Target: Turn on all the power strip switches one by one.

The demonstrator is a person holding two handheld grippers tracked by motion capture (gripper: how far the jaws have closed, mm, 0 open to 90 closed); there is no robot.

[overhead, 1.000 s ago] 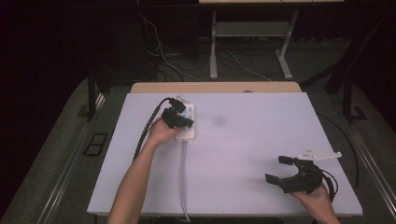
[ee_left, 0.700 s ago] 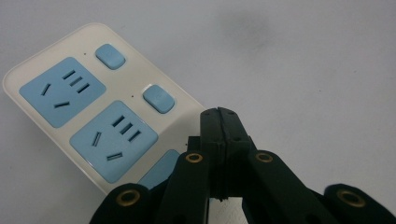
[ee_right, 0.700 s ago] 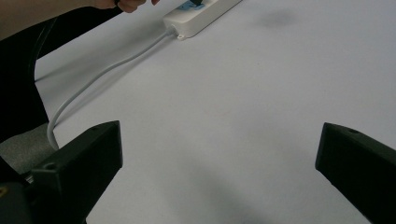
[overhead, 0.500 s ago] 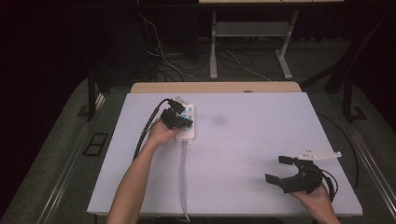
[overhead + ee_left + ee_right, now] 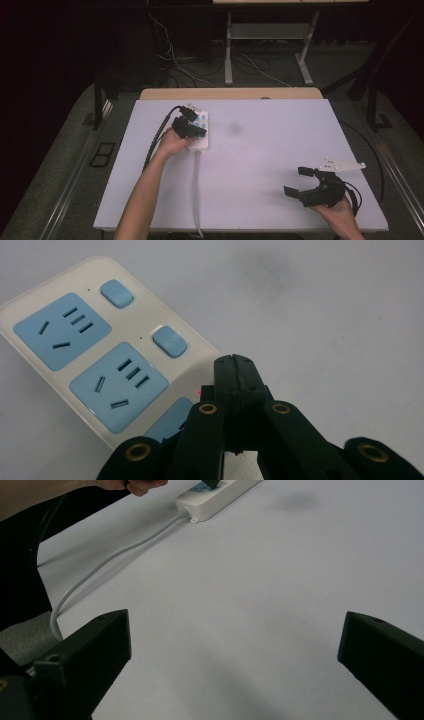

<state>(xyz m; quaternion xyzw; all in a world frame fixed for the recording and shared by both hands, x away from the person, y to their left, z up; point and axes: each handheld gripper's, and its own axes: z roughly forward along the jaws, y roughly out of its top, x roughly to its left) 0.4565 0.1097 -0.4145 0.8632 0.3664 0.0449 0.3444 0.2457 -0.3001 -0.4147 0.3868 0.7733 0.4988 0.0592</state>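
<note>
Evidently no legible writing on power strip (image 5: 75,365); blue switches (image 5: 169,341) unlabelled.

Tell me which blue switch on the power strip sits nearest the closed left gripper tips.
The lower one, beside the middle socket. The other switch lies farther up the power strip, next to the far socket, well away from the left gripper.
</note>
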